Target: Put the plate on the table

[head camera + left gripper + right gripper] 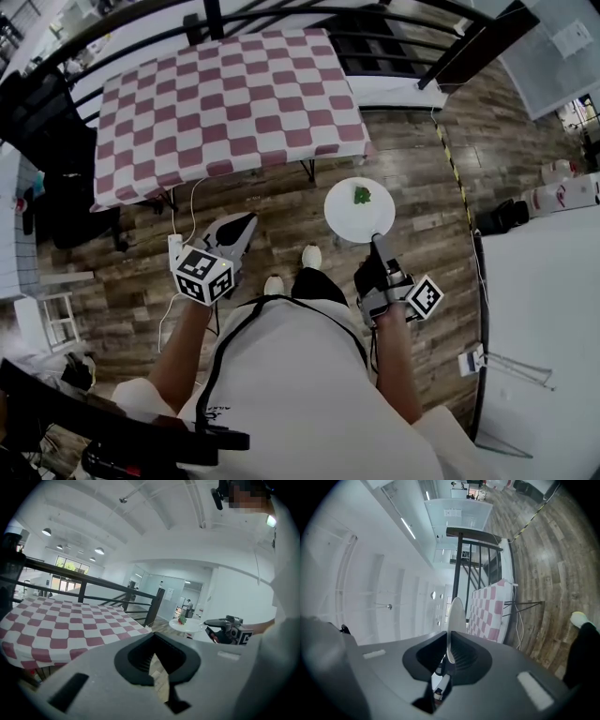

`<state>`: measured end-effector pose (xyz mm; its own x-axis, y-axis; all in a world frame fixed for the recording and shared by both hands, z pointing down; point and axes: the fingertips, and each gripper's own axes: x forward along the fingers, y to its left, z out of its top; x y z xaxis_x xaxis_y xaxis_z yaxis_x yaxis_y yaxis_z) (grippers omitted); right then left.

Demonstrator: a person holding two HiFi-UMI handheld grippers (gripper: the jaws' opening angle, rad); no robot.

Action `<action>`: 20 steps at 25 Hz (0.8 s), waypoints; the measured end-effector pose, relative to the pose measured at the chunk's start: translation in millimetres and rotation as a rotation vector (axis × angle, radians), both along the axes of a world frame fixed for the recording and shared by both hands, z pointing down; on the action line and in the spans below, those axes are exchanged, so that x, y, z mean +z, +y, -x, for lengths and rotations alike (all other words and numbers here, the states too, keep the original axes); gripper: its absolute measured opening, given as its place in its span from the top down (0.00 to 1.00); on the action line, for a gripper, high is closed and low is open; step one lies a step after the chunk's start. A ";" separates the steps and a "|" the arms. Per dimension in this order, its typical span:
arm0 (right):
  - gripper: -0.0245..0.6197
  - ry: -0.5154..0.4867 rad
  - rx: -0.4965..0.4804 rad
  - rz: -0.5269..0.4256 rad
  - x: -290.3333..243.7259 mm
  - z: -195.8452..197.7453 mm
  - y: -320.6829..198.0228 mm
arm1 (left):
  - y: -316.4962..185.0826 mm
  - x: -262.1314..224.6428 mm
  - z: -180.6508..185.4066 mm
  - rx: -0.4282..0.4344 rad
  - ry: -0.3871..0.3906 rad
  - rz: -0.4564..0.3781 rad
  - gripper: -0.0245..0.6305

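A white plate carrying a small green item is held level over the wood floor, with my right gripper shut on its near rim. In the right gripper view the plate shows edge-on between the jaws. The table, covered with a red-and-white checked cloth, stands ahead and to the left of the plate. My left gripper points toward the table's near edge, shut and holding nothing. The left gripper view shows the table, the plate and the right gripper off to the right.
A black railing runs behind the table. A white counter fills the right side. White cables trail on the floor by the table's near left leg. Dark furniture stands at the left. Yellow-black tape crosses the floor.
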<state>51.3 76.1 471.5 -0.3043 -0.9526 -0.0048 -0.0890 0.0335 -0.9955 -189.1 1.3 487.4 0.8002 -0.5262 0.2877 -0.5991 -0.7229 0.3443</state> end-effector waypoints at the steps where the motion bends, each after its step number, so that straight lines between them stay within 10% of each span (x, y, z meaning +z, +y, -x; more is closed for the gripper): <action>1: 0.91 0.000 -0.002 0.007 2.6 -1.3 -1.2 | -0.7 1.0 -0.9 -0.002 -0.002 0.004 0.95; 20: 0.91 -0.004 -0.119 0.009 9.8 -76.2 -141.6 | -111.6 -0.8 -86.1 -0.075 -0.022 0.017 0.95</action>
<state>127.6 -65.5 481.3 -0.4151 -0.9098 0.0018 -0.0813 0.0351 -0.9961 -103.0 -110.4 486.6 0.7521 -0.5795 0.3140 -0.6590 -0.6699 0.3420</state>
